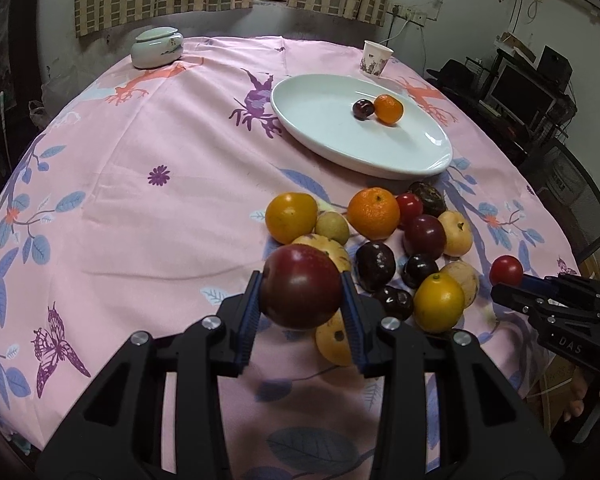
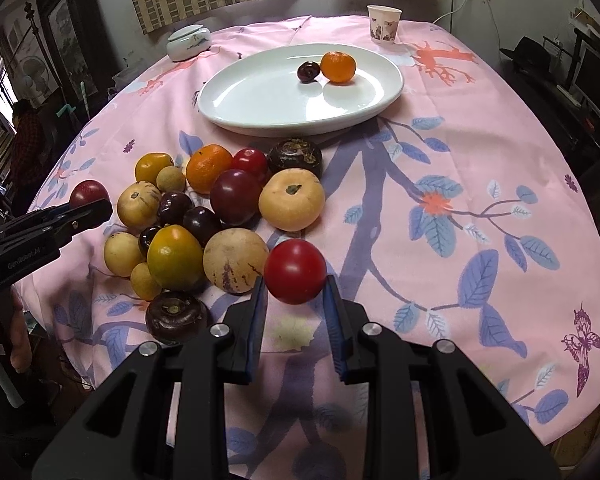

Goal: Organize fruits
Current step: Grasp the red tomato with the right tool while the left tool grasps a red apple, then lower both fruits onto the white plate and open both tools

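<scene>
While the round table lay under its pink cloth printed with blue leaves and purple butterflies, the left gripper stood closed on a dark red plum, its blue ribbed pads pressed to the smooth, glossy skin on either side. The plum was nearly round, with no long axis to speak of, and was held clear of the cloth just in front of the fruit pile.

That pile sat near the table's front edge — matte yellow speckled melons, pebbled tangerines, shiny near-black plums, a small tan longan, and two dull brown water chestnuts, all touching or just beside one another. Behind it lay the white oval plate, glazed and shallow, its long axis running left to right across the right wrist view; on it a dark plum touched a tangerine.

Further right, the right gripper was clamped on a red cherry tomato, round and glossy, lifted just beside the pile's right edge. At the far edge stood a lidded ceramic jar and a paper cup, upright and well apart.
</scene>
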